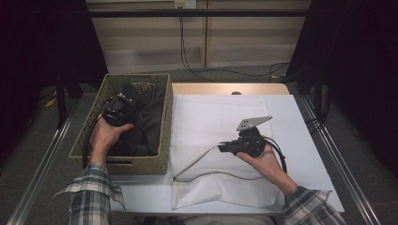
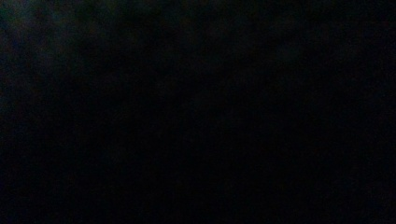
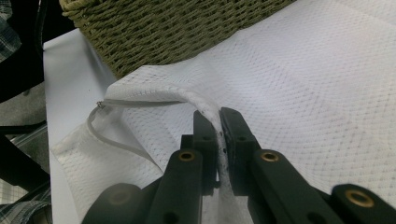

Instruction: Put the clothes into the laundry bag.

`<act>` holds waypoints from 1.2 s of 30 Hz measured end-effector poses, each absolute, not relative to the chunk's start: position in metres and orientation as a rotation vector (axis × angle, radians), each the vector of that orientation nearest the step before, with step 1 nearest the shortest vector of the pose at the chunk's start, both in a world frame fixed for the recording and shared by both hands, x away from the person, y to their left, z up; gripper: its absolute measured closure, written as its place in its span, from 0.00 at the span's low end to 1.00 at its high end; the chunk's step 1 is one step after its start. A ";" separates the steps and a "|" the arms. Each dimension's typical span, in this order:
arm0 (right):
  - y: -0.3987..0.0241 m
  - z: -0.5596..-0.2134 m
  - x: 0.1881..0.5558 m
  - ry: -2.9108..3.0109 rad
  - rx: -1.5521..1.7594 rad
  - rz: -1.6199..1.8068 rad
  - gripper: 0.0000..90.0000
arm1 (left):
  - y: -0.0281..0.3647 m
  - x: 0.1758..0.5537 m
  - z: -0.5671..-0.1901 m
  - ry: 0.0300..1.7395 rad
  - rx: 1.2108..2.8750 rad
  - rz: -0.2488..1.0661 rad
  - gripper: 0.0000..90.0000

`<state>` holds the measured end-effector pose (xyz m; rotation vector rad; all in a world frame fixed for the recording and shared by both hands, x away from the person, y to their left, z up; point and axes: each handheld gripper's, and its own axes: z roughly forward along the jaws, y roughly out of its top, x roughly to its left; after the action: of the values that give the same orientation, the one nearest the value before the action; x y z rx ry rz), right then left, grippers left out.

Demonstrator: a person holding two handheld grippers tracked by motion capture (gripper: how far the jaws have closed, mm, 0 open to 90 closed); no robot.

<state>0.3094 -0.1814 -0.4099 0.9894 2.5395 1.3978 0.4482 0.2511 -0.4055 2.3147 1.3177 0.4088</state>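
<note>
A white mesh bag (image 1: 211, 117) lies flat on the table, its zip edge (image 1: 197, 161) facing the front. My right gripper (image 1: 223, 147) is shut on that edge and holds it a little off the table, so the mouth gapes. In the right gripper view the jaws (image 3: 218, 122) pinch the white seam, and the zip pull (image 3: 100, 105) hangs to the left. My left gripper (image 1: 124, 96) is inside the wicker basket (image 1: 164, 136), down against dark clothing (image 1: 148, 117). Its jaws are hidden, and the left gripper view is black.
The basket stands at the table's left, touching the bag's left side (image 3: 163, 32). A wooden strip (image 1: 230, 88) runs along the table's far edge. Metal rails flank the table, and cables lie on the floor behind.
</note>
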 end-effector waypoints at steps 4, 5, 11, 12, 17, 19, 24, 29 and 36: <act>-0.182 -0.410 0.309 2.537 0.990 1.400 0.95 | 0.258 0.440 -0.391 1.303 2.195 0.463 0.74; -0.182 -0.410 0.310 2.535 0.992 1.398 0.96 | 0.260 0.439 -0.388 1.299 2.187 0.462 0.74; -0.181 -0.410 0.309 2.535 0.992 1.397 0.97 | 0.268 0.430 -0.375 1.262 2.047 0.499 0.76; -0.181 -0.410 0.310 2.534 0.988 1.399 0.96 | 0.270 0.428 -0.373 1.252 2.022 0.495 0.76; -0.181 -0.410 0.310 2.531 0.992 1.400 0.96 | 0.275 0.419 -0.361 1.207 1.903 0.511 0.77; -0.181 -0.410 0.310 2.530 0.999 1.397 0.96 | 0.278 0.415 -0.356 1.188 1.862 0.519 0.77; -0.181 -0.410 0.310 2.529 0.998 1.399 0.96 | 0.281 0.406 -0.345 1.141 1.767 0.532 0.78; -0.181 -0.410 0.310 2.529 0.997 1.401 0.96 | 0.284 0.395 -0.336 1.080 1.693 0.548 0.78; -0.181 -0.410 0.311 2.527 1.004 1.401 0.95 | 0.290 0.388 -0.325 1.056 1.617 0.550 0.78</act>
<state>0.3108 -0.1814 -0.4101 1.0041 2.5271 1.4008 0.3877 0.2896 -0.3253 1.6169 1.0564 0.5499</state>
